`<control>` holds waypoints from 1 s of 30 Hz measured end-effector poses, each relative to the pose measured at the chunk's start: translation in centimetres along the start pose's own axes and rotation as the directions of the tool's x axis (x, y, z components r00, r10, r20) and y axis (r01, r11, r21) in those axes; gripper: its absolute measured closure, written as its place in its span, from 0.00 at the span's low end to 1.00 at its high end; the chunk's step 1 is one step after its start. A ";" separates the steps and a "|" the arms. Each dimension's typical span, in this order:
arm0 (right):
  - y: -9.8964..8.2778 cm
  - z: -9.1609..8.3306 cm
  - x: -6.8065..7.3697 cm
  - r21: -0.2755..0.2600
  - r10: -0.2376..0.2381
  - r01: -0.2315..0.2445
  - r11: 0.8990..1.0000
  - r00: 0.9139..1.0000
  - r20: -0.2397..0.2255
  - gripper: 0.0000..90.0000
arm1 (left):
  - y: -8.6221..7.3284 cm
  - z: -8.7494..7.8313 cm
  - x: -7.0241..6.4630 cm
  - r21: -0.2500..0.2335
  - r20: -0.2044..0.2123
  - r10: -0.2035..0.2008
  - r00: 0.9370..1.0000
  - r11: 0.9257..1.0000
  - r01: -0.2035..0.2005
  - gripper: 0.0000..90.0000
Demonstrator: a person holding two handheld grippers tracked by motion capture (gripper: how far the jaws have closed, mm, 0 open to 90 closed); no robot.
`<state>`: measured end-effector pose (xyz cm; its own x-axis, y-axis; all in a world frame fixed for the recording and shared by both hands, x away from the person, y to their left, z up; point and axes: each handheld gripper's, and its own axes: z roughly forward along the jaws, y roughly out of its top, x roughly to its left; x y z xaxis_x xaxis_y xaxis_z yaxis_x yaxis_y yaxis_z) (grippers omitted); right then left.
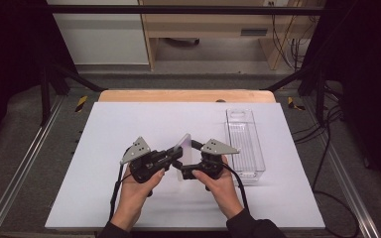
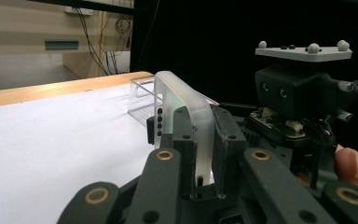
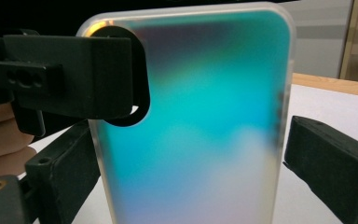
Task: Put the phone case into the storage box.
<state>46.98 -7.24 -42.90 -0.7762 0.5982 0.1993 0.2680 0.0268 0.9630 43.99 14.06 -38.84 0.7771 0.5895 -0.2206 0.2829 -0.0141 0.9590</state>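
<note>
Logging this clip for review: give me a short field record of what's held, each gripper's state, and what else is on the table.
held item: frosted iridescent phone case, upright above the table
left gripper: shut on the case's edge
right gripper: jaws either side of the case; right jaw clearly off it, left contact unclear
other item: clear plastic bin, right of the hands
surface: white table

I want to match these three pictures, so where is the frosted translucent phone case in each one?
High view: the frosted translucent phone case sits centre, between both grippers above the white table.
Left gripper view: edge-on at centre, clamped between the left gripper and its black jaws.
Right gripper view: broad iridescent face across the middle, the right gripper jaws flanking it.
Shared landmark: the clear plastic tray.
</note>
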 end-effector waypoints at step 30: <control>-0.2 -0.2 0.0 0.044 -0.051 0.048 0.998 0.996 0.073 0.19 | 0.2 -2.6 1.0 -0.106 -0.110 -0.031 0.993 0.994 0.019 0.61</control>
<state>46.84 -7.39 -43.02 -0.7453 0.6527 0.1363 0.2553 0.0906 0.9626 43.35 16.72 -38.40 0.7016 0.6747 -0.2291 0.2365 0.0828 0.9681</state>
